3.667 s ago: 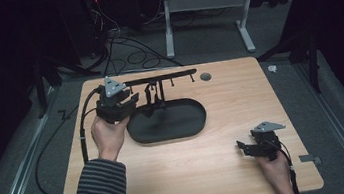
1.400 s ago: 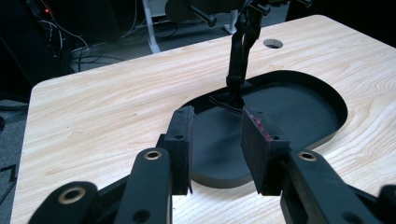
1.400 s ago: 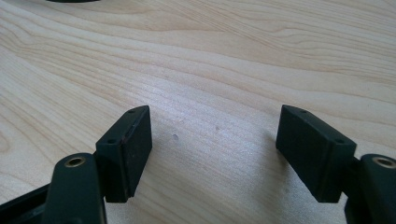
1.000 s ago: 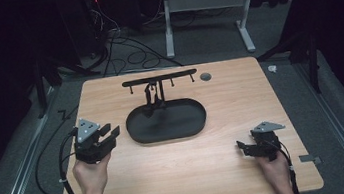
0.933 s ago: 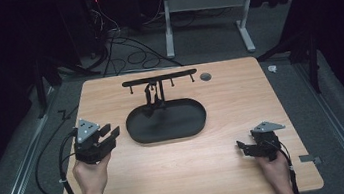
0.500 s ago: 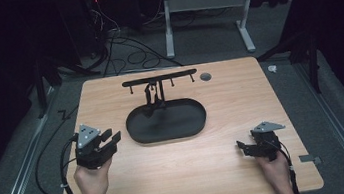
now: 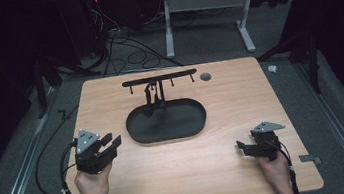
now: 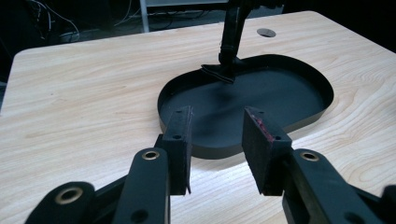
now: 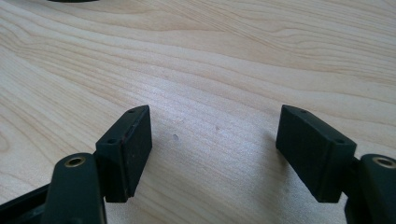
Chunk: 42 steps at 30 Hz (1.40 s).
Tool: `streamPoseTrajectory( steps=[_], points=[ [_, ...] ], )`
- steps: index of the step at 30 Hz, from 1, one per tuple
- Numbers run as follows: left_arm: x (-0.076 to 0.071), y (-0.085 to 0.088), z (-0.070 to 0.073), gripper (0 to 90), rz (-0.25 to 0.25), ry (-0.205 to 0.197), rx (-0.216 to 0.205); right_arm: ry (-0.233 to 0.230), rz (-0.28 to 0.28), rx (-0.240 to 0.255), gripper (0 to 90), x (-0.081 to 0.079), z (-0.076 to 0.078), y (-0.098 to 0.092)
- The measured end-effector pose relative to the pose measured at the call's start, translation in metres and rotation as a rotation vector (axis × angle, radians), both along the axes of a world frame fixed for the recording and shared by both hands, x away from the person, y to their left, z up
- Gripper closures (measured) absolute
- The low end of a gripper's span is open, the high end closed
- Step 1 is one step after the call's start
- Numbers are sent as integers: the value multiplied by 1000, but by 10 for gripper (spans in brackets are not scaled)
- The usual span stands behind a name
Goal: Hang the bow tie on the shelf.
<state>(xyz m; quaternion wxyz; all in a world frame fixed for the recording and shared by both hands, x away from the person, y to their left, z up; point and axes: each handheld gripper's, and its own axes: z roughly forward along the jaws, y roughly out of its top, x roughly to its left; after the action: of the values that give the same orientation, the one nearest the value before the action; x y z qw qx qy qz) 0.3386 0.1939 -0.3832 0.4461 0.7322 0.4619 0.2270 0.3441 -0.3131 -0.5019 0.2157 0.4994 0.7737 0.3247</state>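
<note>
A person's left gripper [image 7: 110,144] hovers at the near left of a wooden table [image 7: 241,98], its fingers [image 8: 180,140] parted by a moderate gap and holding nothing. Straight ahead of those fingers, to the right and slightly farther across the table, lies a black oval tray [image 7: 137,132] near the table's centre, its long axis running left to right. In the left gripper view the tray's near rim [image 8: 210,151] shows in the gap between the two fingers, just beyond them, so a short push forward would likely bring them to the tray's left end.

From the tray's far edge rises a black stand [image 7: 154,97] topped by a thin crossbar [image 7: 159,78] that also runs left to right, with small pegs hanging under it; nothing can be seen hanging from them.

The right gripper [image 7: 241,147] rests at the near right of the table, well apart from the tray, its fingers [image 9: 130,149] spread wide over bare wood and empty. It points leftward, toward the middle of the table.

Of the two, the left gripper looks the nearer to the tray and the better lined up with it, so the next move seems to fall to that hand. A small round hole [image 7: 205,76] sits in the tabletop just right of the crossbar.
</note>
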Motion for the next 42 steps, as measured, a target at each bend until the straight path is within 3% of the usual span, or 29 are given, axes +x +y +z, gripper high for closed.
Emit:
streamPoseTrajectory(
  steps=[15,42],
  points=[
    [-6,0,-13,624,-1,19,-31,-1,1,0,281,0,0,0],
    [-11,-3,-35,576,0,65,-44,-1,2,0,281,0,0,0]
  ],
)
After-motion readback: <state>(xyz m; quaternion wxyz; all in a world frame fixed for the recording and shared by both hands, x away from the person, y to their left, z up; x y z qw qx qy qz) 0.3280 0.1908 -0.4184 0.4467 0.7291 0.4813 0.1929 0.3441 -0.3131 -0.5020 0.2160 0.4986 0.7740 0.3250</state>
